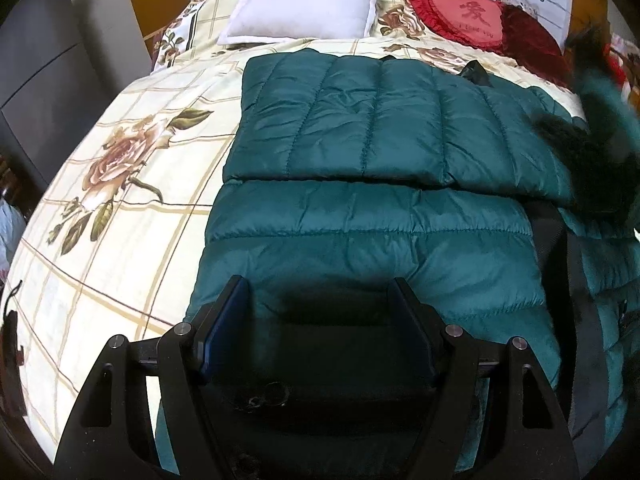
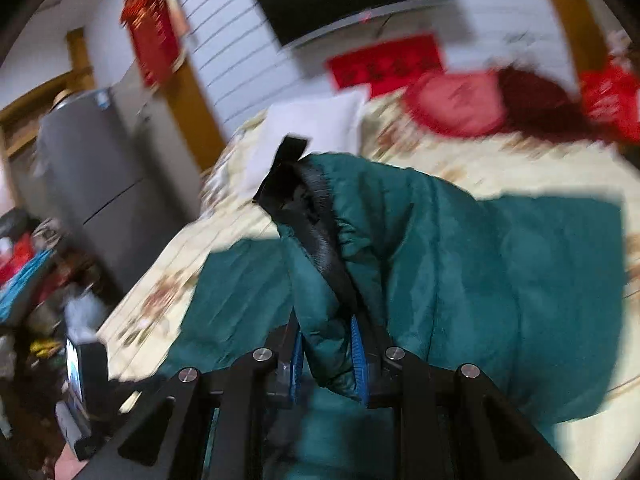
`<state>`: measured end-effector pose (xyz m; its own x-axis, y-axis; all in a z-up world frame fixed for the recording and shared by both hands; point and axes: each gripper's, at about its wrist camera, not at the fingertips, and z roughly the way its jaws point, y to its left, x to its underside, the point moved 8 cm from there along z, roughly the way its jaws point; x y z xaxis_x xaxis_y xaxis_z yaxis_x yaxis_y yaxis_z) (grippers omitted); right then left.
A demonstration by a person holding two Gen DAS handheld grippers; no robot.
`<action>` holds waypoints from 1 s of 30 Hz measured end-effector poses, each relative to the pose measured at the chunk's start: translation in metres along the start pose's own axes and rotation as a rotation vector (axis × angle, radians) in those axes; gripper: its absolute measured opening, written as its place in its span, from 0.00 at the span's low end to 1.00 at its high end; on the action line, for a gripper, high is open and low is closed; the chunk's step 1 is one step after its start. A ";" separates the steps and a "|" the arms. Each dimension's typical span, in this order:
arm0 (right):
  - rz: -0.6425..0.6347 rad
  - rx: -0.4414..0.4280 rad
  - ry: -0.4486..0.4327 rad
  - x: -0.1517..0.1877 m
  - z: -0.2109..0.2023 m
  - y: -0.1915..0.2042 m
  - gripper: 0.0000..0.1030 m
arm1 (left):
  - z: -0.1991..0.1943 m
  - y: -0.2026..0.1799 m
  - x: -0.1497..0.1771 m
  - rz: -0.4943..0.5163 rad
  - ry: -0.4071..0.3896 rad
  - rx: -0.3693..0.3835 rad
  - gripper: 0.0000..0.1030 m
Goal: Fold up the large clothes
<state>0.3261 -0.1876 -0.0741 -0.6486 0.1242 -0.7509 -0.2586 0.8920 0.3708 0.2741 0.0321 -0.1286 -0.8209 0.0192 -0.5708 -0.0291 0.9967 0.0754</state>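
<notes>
A dark green quilted puffer jacket (image 1: 360,128) lies spread on the bed, with one panel folded over the other across its middle. My left gripper (image 1: 318,316) hangs open just above the jacket's near edge, with only fabric below its wide-set fingers. At the right edge a blurred piece with black fur trim (image 1: 588,148) is lifted off the bed. In the blurred right wrist view my right gripper (image 2: 326,354) is shut on a bunched fold of the jacket (image 2: 460,264). That fold, with a black furry edge (image 2: 316,216), rises up in front of the gripper.
The bed has a cream floral cover (image 1: 120,184). A white pillow (image 1: 312,0) and a red heart cushion (image 1: 464,14) lie at its head. A grey cabinet (image 2: 100,168) and floor clutter (image 2: 28,264) stand beside the bed. A black device with a lit screen (image 2: 82,376) is at lower left.
</notes>
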 end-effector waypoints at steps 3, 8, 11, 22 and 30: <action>-0.005 0.011 0.080 0.024 0.028 0.005 0.20 | 0.001 0.000 -0.001 -0.016 0.005 0.012 0.78; 0.011 -0.024 0.118 0.030 0.023 0.014 0.67 | 0.000 -0.001 -0.002 -0.017 -0.007 0.017 0.79; -0.019 0.037 0.118 0.031 0.000 0.014 0.71 | -0.013 -0.003 -0.006 -0.019 -0.060 0.058 0.79; 0.053 0.429 0.223 0.104 -0.064 -0.058 0.82 | -0.072 -0.105 -0.045 0.062 -0.143 0.402 0.79; 0.019 0.411 0.231 0.108 -0.059 -0.055 0.93 | -0.043 -0.184 -0.070 0.114 -0.083 0.351 0.79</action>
<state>0.2280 -0.2488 -0.1437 -0.8049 0.0841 -0.5874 0.0298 0.9944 0.1016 0.3122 -0.1565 -0.0670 -0.7579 0.1236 -0.6406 0.2688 0.9538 -0.1340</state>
